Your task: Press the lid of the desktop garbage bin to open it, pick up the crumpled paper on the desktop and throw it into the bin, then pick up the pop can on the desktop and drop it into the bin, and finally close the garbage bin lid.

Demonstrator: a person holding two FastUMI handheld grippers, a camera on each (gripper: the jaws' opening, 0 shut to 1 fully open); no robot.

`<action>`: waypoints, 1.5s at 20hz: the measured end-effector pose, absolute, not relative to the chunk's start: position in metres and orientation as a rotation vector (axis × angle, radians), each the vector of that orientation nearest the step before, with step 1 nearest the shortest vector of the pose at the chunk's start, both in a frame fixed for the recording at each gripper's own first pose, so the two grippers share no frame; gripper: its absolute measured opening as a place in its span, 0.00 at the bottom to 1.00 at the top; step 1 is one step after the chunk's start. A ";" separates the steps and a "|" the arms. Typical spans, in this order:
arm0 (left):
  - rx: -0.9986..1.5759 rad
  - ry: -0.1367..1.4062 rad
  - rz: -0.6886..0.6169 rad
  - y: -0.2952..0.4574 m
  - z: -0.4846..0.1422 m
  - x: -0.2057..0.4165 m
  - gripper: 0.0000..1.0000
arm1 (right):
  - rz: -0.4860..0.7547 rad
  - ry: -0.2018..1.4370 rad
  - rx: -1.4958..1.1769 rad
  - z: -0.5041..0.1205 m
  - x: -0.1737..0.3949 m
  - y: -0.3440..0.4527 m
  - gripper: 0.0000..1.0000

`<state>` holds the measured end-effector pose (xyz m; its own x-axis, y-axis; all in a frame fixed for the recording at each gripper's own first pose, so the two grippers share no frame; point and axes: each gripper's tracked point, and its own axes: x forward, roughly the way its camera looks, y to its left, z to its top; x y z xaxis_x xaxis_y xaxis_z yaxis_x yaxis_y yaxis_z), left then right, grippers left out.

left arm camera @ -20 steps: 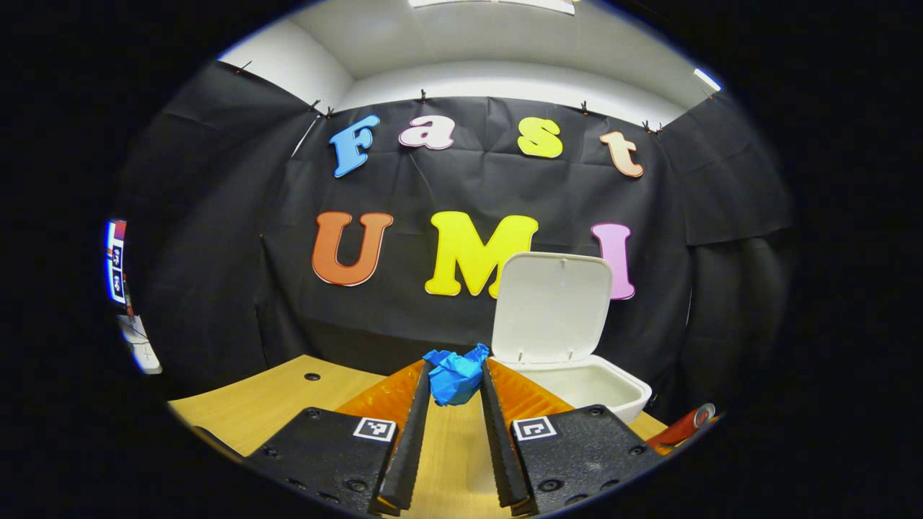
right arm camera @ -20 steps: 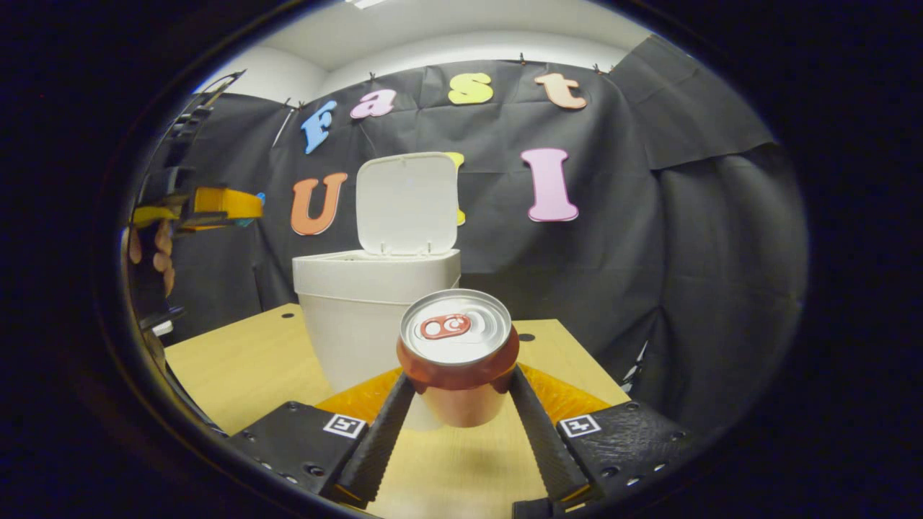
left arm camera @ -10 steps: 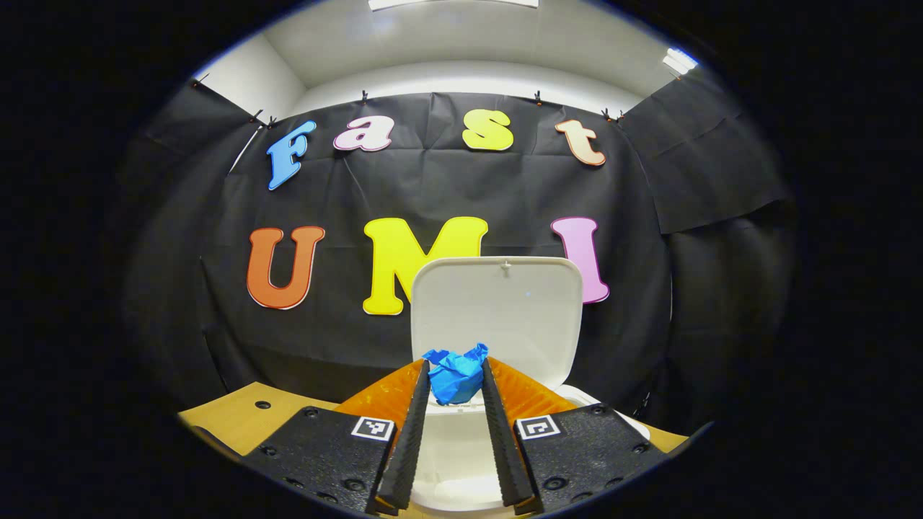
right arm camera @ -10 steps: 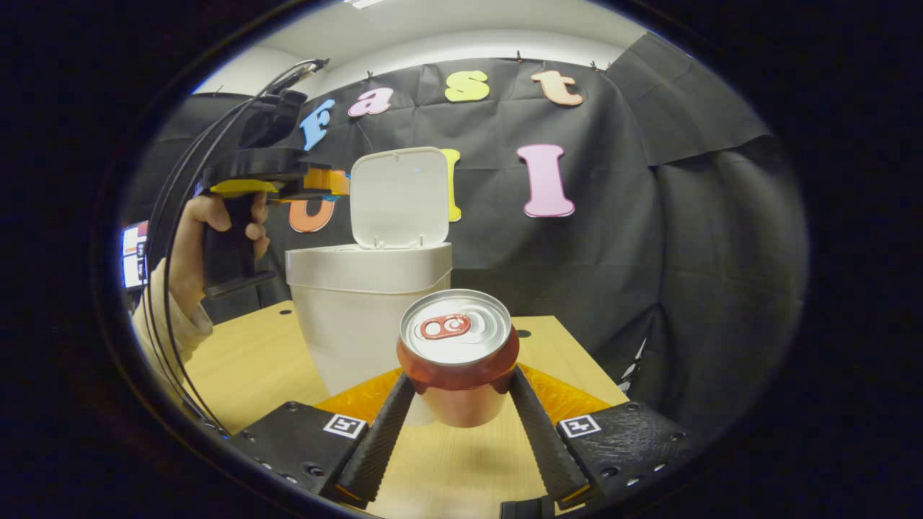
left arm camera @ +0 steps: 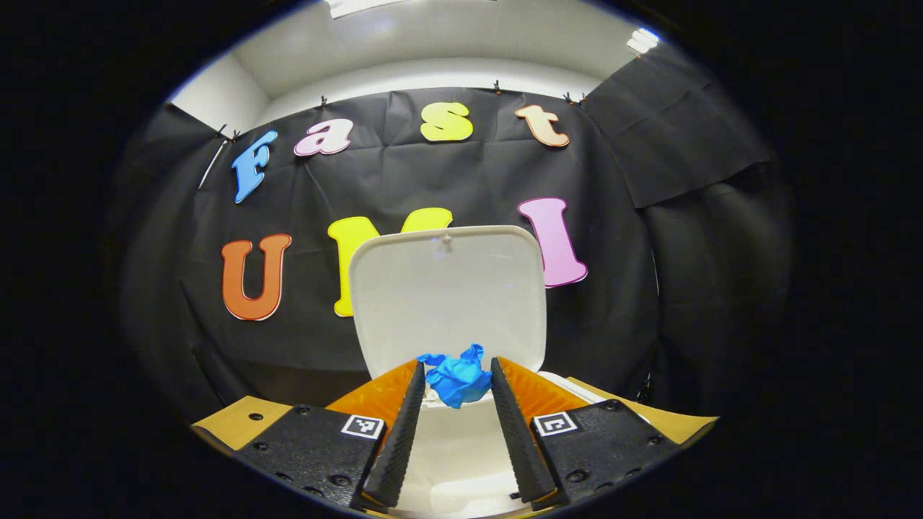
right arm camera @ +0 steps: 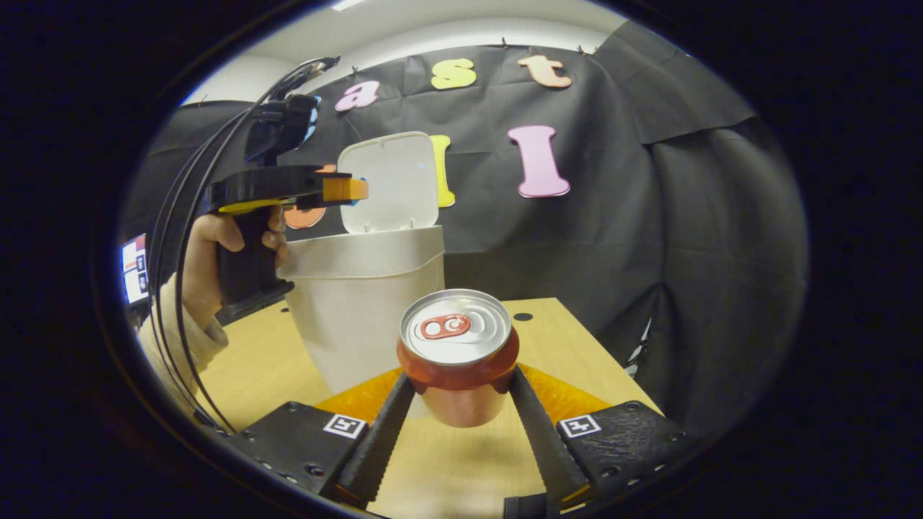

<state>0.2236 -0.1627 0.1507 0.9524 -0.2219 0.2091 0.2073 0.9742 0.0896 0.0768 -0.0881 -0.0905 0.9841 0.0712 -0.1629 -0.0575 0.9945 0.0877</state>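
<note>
Table [left arm camera: 234, 427]: light wood top, lower left and lower right of the left gripper view; lower centre of the right gripper view [right arm camera: 577, 346]. One small round dark hole [left arm camera: 254, 417] sits near its lower-left corner; another hole [right arm camera: 523, 316] sits at its far edge.

Black cloth [left arm camera: 649, 288]: creased, covers the background across the middle of both views [right arm camera: 685, 252]. Small clips [left arm camera: 496, 86] fasten its upper edge.

Ceiling [left arm camera: 433, 43]: white, top of frame, with a bright light strip [left arm camera: 360, 6] at the top edge.

Screen [right arm camera: 135, 267]: far left edge, lit, possibly a monitor; detail too distorted to confirm.
</note>
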 end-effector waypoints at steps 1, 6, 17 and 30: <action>0.089 -0.221 -0.229 -0.167 0.147 0.221 0.62 | 0.064 0.169 0.081 -0.092 0.077 -0.087 0.82; 0.129 -0.191 -0.209 -0.170 0.127 0.207 0.92 | 0.044 0.183 0.079 -0.099 0.078 -0.093 0.82; 0.025 -0.204 -0.112 -0.109 0.125 0.151 0.97 | -0.020 0.172 0.114 -0.099 0.060 -0.110 0.82; -0.044 -0.095 0.002 -0.010 0.059 0.098 0.99 | -0.102 0.148 0.134 -0.072 0.034 -0.119 0.82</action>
<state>0.0983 -0.0100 0.0593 0.9955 0.0042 0.0944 0.0000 0.9990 -0.0443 0.0337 -0.1189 -0.0716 0.9839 -0.0917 -0.1533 0.1114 0.9859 0.1250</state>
